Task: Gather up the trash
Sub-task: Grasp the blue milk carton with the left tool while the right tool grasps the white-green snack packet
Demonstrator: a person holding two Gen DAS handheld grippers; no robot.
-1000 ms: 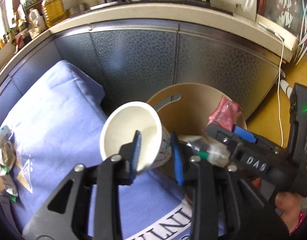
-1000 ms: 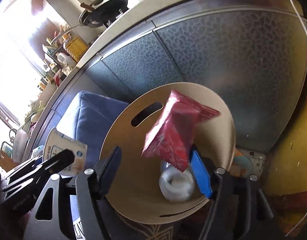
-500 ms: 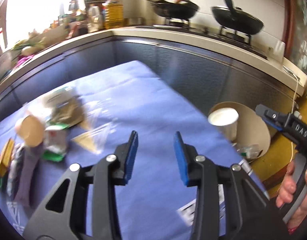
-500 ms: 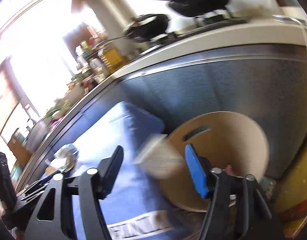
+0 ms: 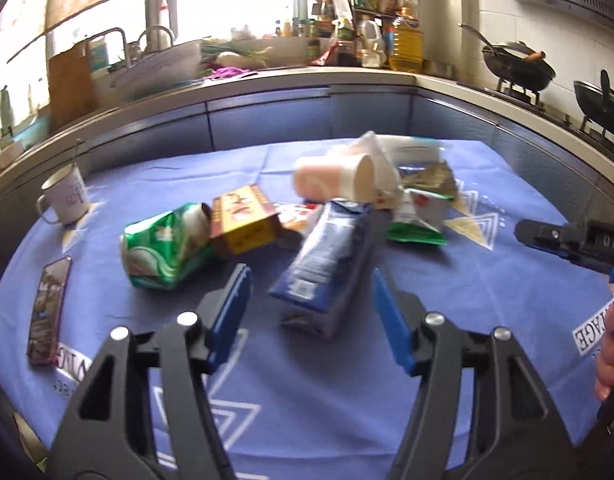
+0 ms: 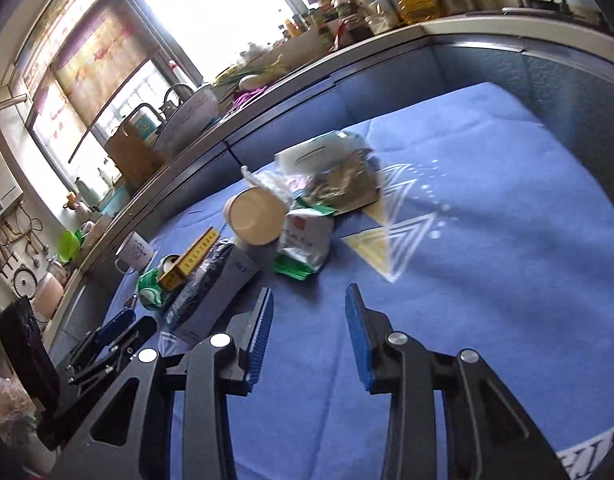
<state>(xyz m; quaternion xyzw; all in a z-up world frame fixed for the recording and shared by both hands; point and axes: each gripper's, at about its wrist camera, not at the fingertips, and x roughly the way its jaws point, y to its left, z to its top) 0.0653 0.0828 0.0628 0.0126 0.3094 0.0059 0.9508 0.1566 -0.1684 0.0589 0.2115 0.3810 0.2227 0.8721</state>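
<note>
Both grippers empty above littered blue cloth.
I see left gripper [image 5: 309, 312] opening, right gripper [image 6: 309, 336] closing; only the left view shows bare cloth [image 5: 487, 300] beside the carton [image 5: 327, 256].

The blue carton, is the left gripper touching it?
Apart. The left wrist view shows the opening left gripper with its blue fingers either side of the blue carton, purple tablecloth visible in both gaps.

My left gripper [image 5: 309, 312], no longer holding the white paper cup, jaws opening and empty, my right gripper [image 6: 309, 334] rid of the red foil wrapper, jaws closing on nothing, both swung from the round bin to the blue tablecloth [image 5: 487, 300] strewn with litter
</note>
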